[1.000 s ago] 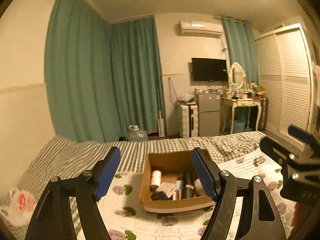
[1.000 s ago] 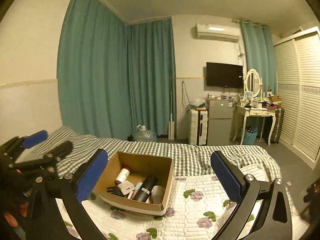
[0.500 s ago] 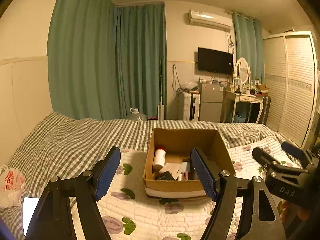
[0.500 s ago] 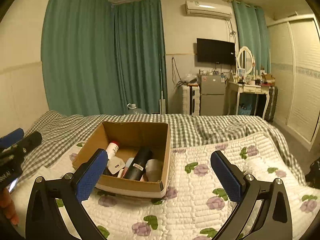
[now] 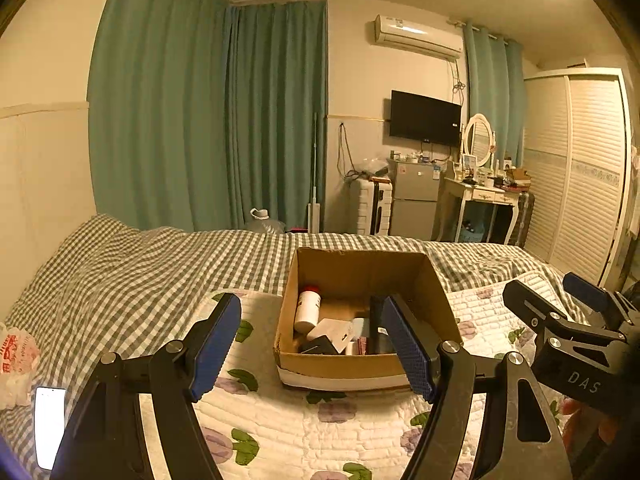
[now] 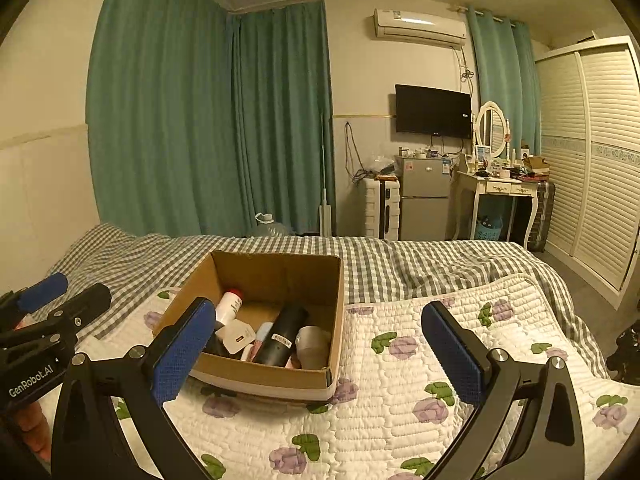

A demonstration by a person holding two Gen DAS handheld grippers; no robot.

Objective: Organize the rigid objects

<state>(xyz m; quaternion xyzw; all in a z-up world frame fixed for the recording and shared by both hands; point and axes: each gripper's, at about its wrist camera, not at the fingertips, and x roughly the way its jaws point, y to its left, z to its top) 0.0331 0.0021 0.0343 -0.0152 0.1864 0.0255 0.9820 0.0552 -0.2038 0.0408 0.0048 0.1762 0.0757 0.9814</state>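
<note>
An open cardboard box sits on a flowered white quilt on the bed. Inside lie a white bottle with a red cap, a black cylinder, a white tag-like piece, a grey rounded object and other small items. My left gripper is open and empty, hovering just in front of the box. My right gripper is open and empty, over the box's right front corner. Each gripper shows at the edge of the other's view.
A green-checked bedspread covers the far and left side of the bed. A phone and a plastic bag lie at the left edge. Beyond the bed stand a small fridge, a dressing table and a louvred wardrobe.
Both views have tilted down and drawn nearer to the box, which now looks larger. The phone has come into the left wrist view. Both grippers stay open and empty.
</note>
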